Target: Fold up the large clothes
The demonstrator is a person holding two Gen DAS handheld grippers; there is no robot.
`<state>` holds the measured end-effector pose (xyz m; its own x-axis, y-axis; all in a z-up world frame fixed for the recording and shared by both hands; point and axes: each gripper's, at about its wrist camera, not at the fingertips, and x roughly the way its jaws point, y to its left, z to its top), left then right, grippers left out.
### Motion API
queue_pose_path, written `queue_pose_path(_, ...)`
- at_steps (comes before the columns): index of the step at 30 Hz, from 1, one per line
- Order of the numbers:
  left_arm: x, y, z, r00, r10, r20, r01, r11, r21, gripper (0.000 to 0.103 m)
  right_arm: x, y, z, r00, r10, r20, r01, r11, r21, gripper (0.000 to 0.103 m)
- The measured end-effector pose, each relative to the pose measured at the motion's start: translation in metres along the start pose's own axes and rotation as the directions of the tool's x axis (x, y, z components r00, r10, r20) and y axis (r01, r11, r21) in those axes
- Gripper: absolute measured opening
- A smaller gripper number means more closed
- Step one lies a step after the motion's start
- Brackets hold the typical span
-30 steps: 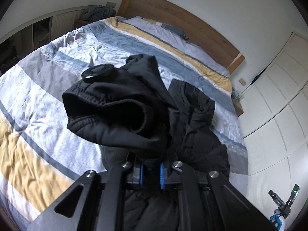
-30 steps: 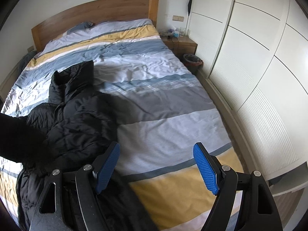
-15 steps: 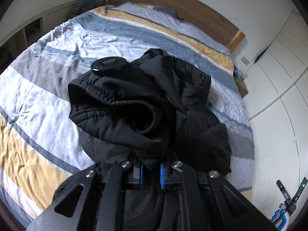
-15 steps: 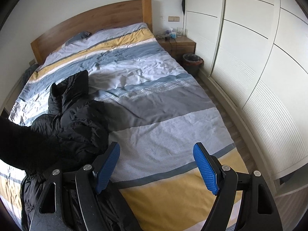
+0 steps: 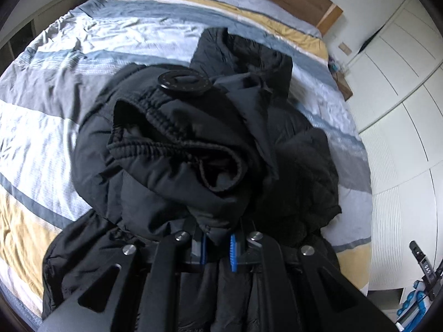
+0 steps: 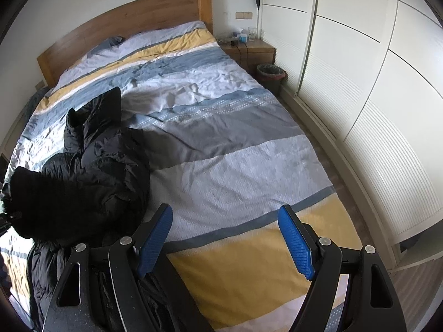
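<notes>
Jacket [image 5: 193, 166], black and quilted, lies bunched on the left half of the striped duvet [image 6: 249, 166], near the foot of the bed. Left gripper [image 5: 217, 249] is clamped on a fold of sleeve fabric just behind the elastic cuff [image 5: 166, 138]; the 2 blue pads are nearly together with cloth pinched between them. A round black badge [image 5: 184, 81] sits on the sleeve above the cuff. Right gripper [image 6: 224, 246] hangs over the bare duvet beside the jacket, fingers wide apart, holding nothing.

Step in hand, as judged: folding the sleeve inward across the jacket body. Next move calls for setting the sleeve flat on the body, releasing it, then bringing the right gripper to the opposite sleeve or the hem.

Compared with 1 second ago, the left gripper has carried the cuff lower and further over the jacket, which now fills more of its view. The right gripper has shifted only slightly; its opening is unchanged.
</notes>
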<state>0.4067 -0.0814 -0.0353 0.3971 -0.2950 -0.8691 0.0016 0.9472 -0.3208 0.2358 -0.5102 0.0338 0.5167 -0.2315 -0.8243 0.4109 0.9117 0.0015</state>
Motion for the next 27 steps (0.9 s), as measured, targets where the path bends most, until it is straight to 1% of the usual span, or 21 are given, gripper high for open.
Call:
queue_pose_path(5,0.017,-0.004,-0.008,1.000,-0.001,-0.019,0.001,1.000,-0.005,0.011,-0.002,0.005,-0.006,1.000,-0.009,-0.009,0.008,1.000,-0.022,0.078)
queue_pose_path(11,0.038,-0.006,-0.019,0.999,0.013,-0.051,-0.015,0.999,-0.040,0.012,0.009,0.008,-0.017,0.999,-0.005,-0.044,0.003,0.999,-0.042,0.078)
queue_pose_path(14,0.044,-0.008,-0.023,0.997,0.012,-0.081,-0.016,0.998,-0.054,0.019,0.016,0.010,-0.021,0.998,0.010,-0.062,-0.013,0.998,-0.054,0.078)
queue_pose_path(16,0.048,-0.011,-0.026,0.994,0.013,-0.107,-0.020,0.998,-0.062,0.029,0.019,0.012,-0.023,0.998,0.019,-0.068,-0.023,0.998,-0.059,0.078)
queue_pose_path(17,0.049,-0.014,-0.027,0.993,0.012,-0.115,-0.019,0.998,-0.061,0.031,0.021,0.013,-0.023,0.997,0.024,-0.069,-0.029,0.998,-0.061,0.078)
queue_pose_path(19,0.047,-0.019,-0.030,0.993,0.000,-0.118,-0.007,0.998,-0.062,0.039,0.025,0.015,-0.023,0.997,0.040,-0.073,-0.045,0.997,-0.061,0.078)
queue_pose_path(21,0.041,-0.024,-0.032,0.993,-0.006,-0.116,-0.001,0.998,-0.060,0.043,0.030,0.018,-0.023,0.995,0.055,-0.078,-0.060,0.996,-0.062,0.078)
queue_pose_path(24,0.028,-0.027,-0.034,0.994,-0.005,-0.113,0.000,0.999,-0.046,0.043,0.037,0.029,-0.022,0.994,0.080,-0.080,-0.086,0.994,-0.073,0.078)
queue_pose_path(27,0.007,-0.014,-0.034,0.996,0.010,-0.091,-0.014,0.999,-0.037,0.043,0.043,0.044,-0.022,0.991,0.110,-0.083,-0.117,0.989,-0.086,0.078)
